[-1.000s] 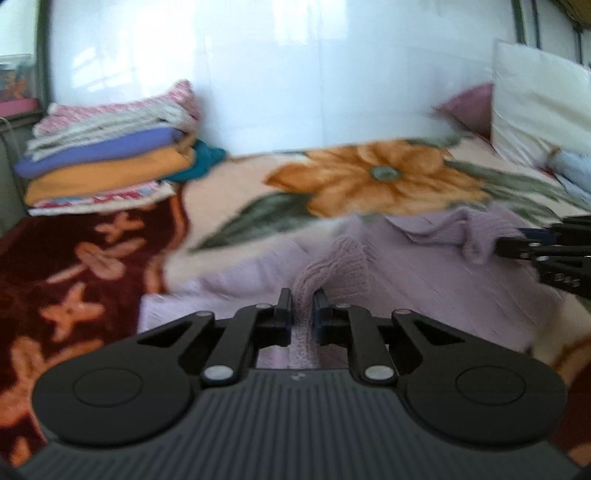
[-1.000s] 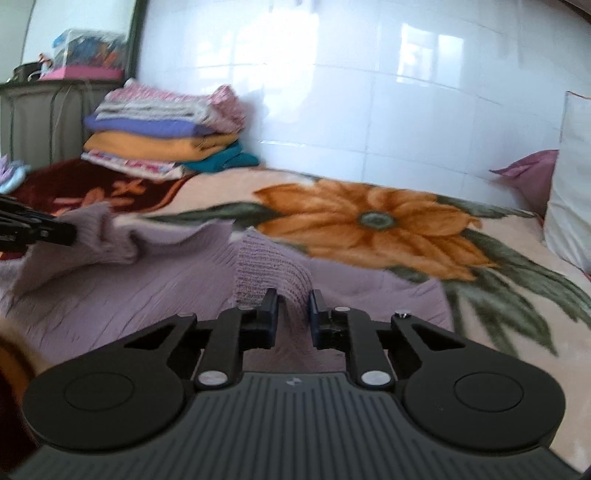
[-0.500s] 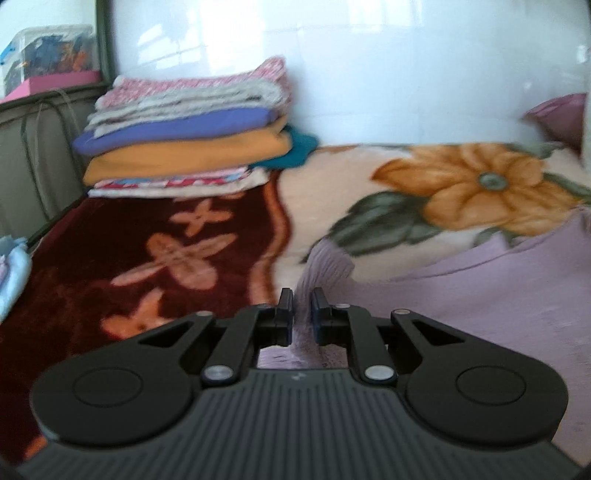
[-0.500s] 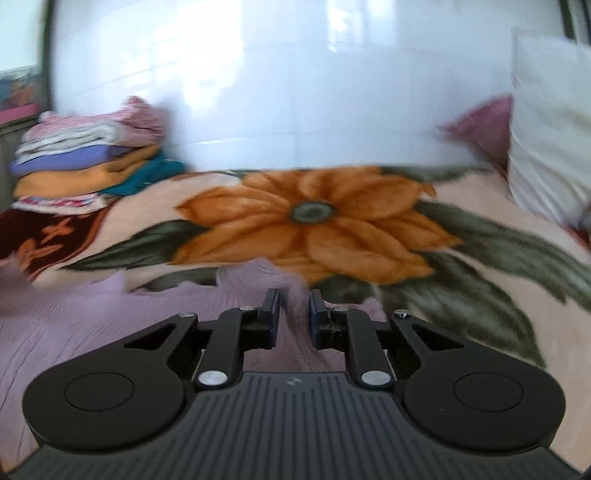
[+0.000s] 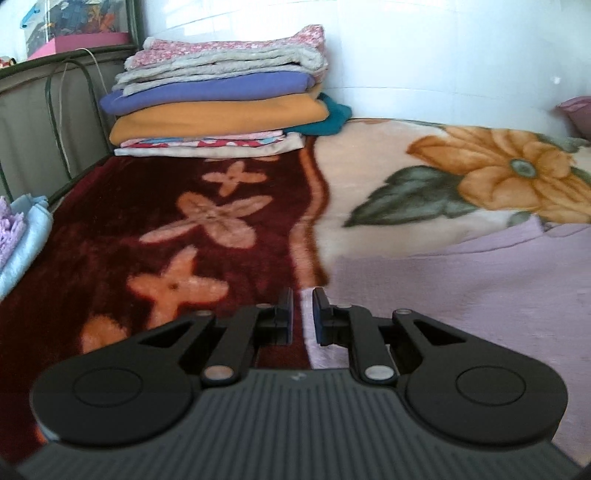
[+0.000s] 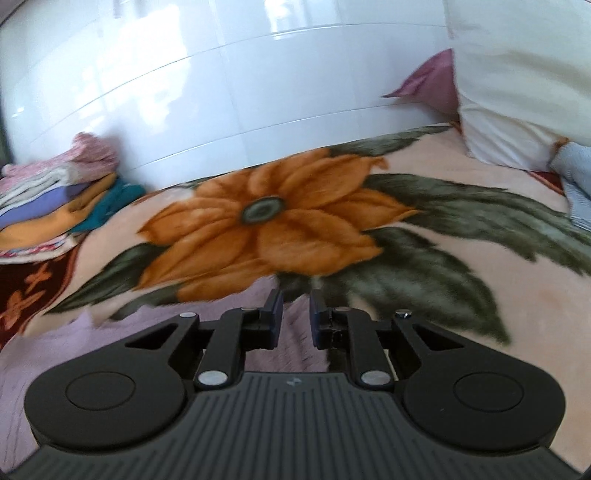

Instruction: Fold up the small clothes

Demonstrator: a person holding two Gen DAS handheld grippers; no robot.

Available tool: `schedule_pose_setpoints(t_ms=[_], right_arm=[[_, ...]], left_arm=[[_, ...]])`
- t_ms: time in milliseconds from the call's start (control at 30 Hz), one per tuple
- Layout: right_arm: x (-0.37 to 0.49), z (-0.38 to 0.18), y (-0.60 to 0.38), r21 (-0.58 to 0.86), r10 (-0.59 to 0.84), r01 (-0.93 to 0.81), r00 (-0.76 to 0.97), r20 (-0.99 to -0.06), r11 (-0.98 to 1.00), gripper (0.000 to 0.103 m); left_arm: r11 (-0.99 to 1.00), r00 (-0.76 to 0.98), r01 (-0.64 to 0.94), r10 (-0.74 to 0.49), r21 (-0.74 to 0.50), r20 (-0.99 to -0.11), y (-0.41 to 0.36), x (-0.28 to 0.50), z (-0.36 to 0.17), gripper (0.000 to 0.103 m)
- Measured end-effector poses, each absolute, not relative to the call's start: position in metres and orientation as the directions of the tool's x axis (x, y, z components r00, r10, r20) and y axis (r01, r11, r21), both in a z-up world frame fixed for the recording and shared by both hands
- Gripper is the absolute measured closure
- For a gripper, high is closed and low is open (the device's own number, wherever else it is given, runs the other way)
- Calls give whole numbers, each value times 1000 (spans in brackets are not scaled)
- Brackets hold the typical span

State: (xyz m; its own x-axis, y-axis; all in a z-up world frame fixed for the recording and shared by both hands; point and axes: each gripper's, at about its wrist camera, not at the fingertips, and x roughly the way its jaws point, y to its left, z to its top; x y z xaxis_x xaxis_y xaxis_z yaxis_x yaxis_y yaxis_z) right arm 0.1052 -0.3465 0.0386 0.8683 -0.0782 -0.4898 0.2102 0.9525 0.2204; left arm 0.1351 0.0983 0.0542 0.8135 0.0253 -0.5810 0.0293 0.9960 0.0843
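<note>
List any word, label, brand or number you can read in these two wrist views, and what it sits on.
No readable text in either view.
Small pale emblem on the left gripper housing: a logo mark, no letters.
Same emblem on the right gripper housing: no letters.
Clear plastic storage box with colourful contents: too blurred to read.
Folded clothes stack and lilac knitted garment: no visible labels.

Your right hand-held gripper [image 6: 294,317] sits low over the lilac knit garment [image 6: 122,325], fingers slightly parted around its edge, on the flower-print blanket [image 6: 461,306]; folded clothes [image 6: 55,199] stack far left.
</note>
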Motion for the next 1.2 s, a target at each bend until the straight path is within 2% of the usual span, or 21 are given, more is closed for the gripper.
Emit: schedule_pose_setpoints(t_ms=[133,333,500,567,667,733,767,933,967,1033,1067,1200], right_arm=[[92,36,-331,237,-1,141,861,-508,961,70],[85,19,-315,193,7,119,835,-550,974,69],[88,8,-321,199,-8,142,832,-554,970,68],[89,9,-322,207,-3,142,832,-555,968,67],[83,12,-322,231,12,134,841,-541,964,54],[78,16,-325,268,23,141,849,-528,953,39],[73,18,-327,285,23,149,854,-520,947,35],[50,25,-337,327,22,174,855,-519,929,29],[45,25,-341,340,25,180,854,-520,923,27],[34,24,-348,377,40,190,851,-524,907,26],[28,23,-352,389,46,194,849,-527,900,24],[8,18,-363,423,60,212,837,-544,881,23]], left_arm=[[998,815,62,-35,26,-578,93,120,66,88],[993,800,114,-99,-12,-592,86,107,65,88],[996,758,90,-63,9,-649,85,111,39,88],[996,761,88,-67,1,-645,87,108,35,88],[996,761,89,-77,-13,-644,89,104,39,88],[996,757,88,-84,-26,-648,90,101,43,88],[996,756,88,-86,-29,-649,91,99,45,88],[993,747,97,-117,-66,-654,92,82,58,88],[992,744,99,-128,-81,-656,92,78,60,86],[991,742,91,-131,-94,-658,91,70,62,56],[992,744,86,-123,-88,-656,90,66,64,50],[993,739,99,-118,-67,-663,83,50,66,47]])
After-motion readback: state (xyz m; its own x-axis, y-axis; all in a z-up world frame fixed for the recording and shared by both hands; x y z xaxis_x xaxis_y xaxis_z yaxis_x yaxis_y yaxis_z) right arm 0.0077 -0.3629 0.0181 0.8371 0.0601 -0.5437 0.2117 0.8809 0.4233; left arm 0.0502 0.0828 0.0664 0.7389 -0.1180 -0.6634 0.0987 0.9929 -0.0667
